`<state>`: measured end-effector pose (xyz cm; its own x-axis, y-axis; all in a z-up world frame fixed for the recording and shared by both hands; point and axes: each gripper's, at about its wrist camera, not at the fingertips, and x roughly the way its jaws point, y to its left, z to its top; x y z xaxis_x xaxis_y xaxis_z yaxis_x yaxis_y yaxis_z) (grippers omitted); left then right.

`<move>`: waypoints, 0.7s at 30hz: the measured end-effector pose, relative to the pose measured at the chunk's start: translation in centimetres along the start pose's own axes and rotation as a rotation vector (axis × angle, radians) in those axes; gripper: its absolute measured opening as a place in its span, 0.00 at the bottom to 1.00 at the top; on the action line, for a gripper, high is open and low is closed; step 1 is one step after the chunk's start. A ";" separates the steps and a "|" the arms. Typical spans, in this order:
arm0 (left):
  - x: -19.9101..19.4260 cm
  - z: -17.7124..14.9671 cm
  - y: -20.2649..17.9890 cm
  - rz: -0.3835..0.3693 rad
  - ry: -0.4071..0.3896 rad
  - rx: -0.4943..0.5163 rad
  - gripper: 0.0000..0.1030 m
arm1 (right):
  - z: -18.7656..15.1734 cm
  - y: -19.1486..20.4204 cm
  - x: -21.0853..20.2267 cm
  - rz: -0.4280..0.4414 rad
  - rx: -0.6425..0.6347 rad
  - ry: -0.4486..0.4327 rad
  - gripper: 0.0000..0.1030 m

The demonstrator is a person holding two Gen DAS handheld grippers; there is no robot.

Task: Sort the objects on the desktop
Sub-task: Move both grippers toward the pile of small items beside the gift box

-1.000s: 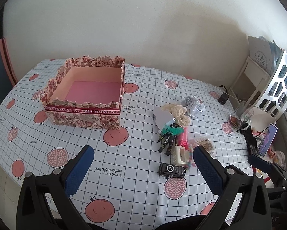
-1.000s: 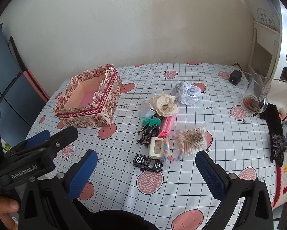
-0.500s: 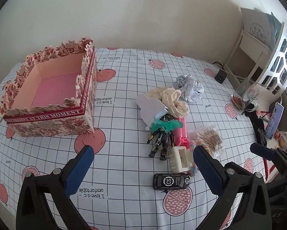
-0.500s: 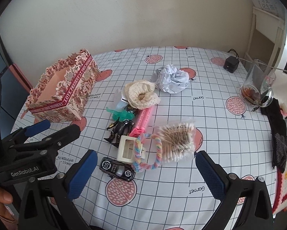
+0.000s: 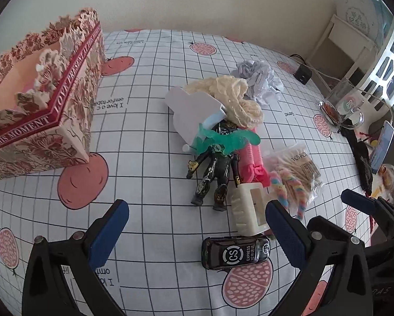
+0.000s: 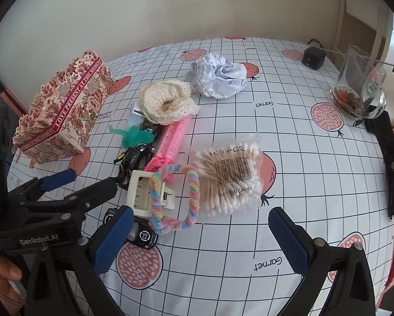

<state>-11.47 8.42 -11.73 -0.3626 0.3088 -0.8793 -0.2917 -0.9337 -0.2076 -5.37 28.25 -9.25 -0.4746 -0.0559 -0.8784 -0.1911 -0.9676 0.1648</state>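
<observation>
A floral gift box [image 5: 38,121] stands open-topped at the left. Right of it lies a pile: a black toy car [image 5: 235,248], a cream hair clip [image 5: 248,210], a black action figure [image 5: 215,173], a pastel braided hair tie [image 6: 175,197], a bag of cotton swabs [image 6: 231,179], a pink comb [image 6: 170,139], a cream lace cloth [image 6: 168,100] and crumpled paper [image 6: 218,76]. My left gripper [image 5: 197,218] hovers open just before the car and clip. My right gripper [image 6: 202,221] is open too, low over the hair tie and swab bag. Neither holds anything.
A glass mug [image 6: 360,92] with brown liquid, a black charger [image 6: 312,58] with its cable and a black glove [image 6: 392,158] sit at the right. A phone [image 5: 381,147] and a white shelf [image 5: 355,39] are past the table's right edge. A wall closes the far side.
Both grippers have come forward and lower toward the pile. The left view has swung from the box to the toy car and clip. Nothing was picked up.
</observation>
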 end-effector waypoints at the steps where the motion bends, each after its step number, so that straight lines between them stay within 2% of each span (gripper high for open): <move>1: 0.4 0.1 0.1 0.001 0.005 -0.002 1.00 | 0.1 -0.4 0.0 -0.001 0.015 -0.006 1.00; 6: 1.3 0.7 1.1 -0.020 -0.002 -0.045 1.00 | 0.8 -1.8 0.8 -0.056 0.036 -0.019 1.00; 9: 1.4 1.1 0.7 -0.009 -0.032 -0.014 1.00 | 1.1 -2.4 1.6 -0.064 0.051 -0.010 1.00; 12: 1.5 1.6 0.7 -0.037 -0.039 -0.013 1.00 | 1.4 -3.0 2.2 -0.062 0.070 -0.018 1.00; 16: 1.5 2.2 0.5 -0.027 -0.058 0.004 1.00 | 1.7 -3.9 2.7 -0.100 0.104 -0.026 1.00; 19: 2.0 2.7 -0.3 -0.005 -0.040 0.050 1.00 | 1.8 -4.2 3.3 -0.082 0.117 -0.015 1.00; 21: 2.6 2.9 -0.4 -0.022 -0.017 0.059 1.00 | 1.9 -3.9 3.8 -0.064 0.105 -0.006 0.98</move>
<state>-14.86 10.15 -12.65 -0.3701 0.3321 -0.8676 -0.3510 -0.9147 -0.2004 -8.03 32.30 -12.41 -0.4638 0.0070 -0.8859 -0.3104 -0.9379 0.1550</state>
